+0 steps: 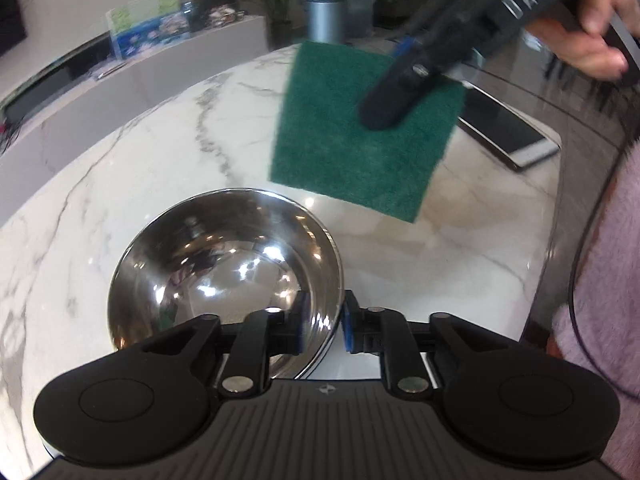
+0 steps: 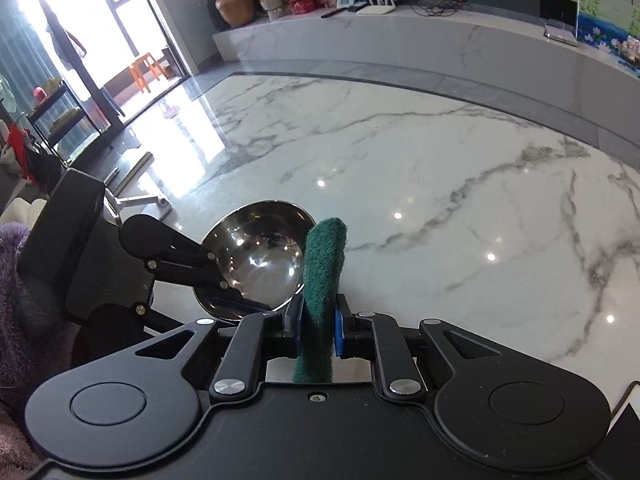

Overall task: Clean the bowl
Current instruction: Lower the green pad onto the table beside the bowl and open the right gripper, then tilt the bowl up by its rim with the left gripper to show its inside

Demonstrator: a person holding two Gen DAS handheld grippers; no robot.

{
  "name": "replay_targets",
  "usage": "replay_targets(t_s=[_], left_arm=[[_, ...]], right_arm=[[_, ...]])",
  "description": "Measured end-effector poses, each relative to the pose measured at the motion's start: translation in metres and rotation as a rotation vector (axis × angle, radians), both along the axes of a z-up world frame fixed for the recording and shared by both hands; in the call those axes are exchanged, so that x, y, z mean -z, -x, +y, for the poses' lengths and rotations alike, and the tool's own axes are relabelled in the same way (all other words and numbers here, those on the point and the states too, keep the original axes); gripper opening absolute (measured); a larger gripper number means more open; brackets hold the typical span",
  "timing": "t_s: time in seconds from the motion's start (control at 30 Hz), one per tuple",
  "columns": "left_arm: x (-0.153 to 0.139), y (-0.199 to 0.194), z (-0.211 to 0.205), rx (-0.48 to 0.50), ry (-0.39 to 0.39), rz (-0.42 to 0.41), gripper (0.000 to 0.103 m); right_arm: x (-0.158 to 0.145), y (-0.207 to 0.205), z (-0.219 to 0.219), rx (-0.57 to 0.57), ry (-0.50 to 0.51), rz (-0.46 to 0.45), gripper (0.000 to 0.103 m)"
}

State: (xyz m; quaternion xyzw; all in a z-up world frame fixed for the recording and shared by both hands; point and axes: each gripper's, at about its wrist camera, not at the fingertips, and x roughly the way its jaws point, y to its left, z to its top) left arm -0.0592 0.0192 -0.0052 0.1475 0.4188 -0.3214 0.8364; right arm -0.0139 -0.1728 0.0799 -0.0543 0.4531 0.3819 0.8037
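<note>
Bright daylight from window [image 2: 48, 20]; glare on marble [image 2: 400, 160]; fisheye-bent edges; slight blur.

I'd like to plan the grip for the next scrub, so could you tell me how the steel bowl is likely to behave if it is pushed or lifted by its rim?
The steel bowl looks thin-walled, so probably light. Its mirror-polished surface and the glossy marble table suggest it would slide easily when pushed. With a rounded underside, it may rock or tip if lifted at one edge.

The marble top [image 2: 460, 200] lies open far and right of the bowl [image 1: 224, 264]. The pad [image 1: 360, 136] hangs over its far right; a phone [image 1: 508, 128] lies beyond.
</note>
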Motion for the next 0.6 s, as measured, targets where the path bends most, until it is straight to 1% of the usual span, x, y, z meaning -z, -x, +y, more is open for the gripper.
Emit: replay_targets(t_s=[0.03, 0.07, 0.13, 0.2, 0.3, 0.37, 0.43, 0.47, 0.53, 0.6], left_arm=[[-0.001, -0.002, 0.003, -0.034, 0.013, 0.014, 0.032], [-0.002, -0.004, 0.006, -0.090, 0.036, 0.042, 0.035], [-0.006, -0.007, 0.011, -0.169, 0.078, 0.081, 0.037], [-0.009, -0.009, 0.015, -0.210, 0.094, 0.095, 0.046], [-0.018, -0.010, 0.023, -0.242, 0.122, 0.113, 0.047], [-0.025, -0.011, 0.032, -0.271, 0.160, 0.128, 0.047], [-0.034, -0.014, 0.049, -0.343, 0.220, 0.155, 0.047], [-0.041, -0.018, 0.067, -0.433, 0.269, 0.177, 0.047], [-0.047, -0.023, 0.086, -0.534, 0.307, 0.194, 0.047], [-0.051, -0.033, 0.104, -0.643, 0.266, 0.195, 0.047]], right_arm=[[0.001, 0.001, 0.000, 0.004, 0.001, 0.000, 0.013], [0.001, 0.002, 0.001, 0.007, -0.001, 0.001, 0.013], [0.001, 0.003, 0.002, 0.008, 0.000, 0.001, 0.013], [0.002, 0.004, 0.003, 0.006, 0.001, -0.002, 0.013], [0.002, 0.005, 0.004, 0.005, 0.006, -0.004, 0.014], [0.001, 0.006, 0.004, 0.012, 0.017, -0.016, 0.014], [-0.001, 0.006, 0.003, 0.019, 0.014, -0.018, 0.014], [-0.002, 0.006, 0.002, 0.024, 0.011, -0.018, 0.014], [-0.003, 0.006, 0.002, 0.028, 0.014, -0.020, 0.014], [-0.003, 0.006, 0.003, 0.027, 0.018, -0.026, 0.014]])
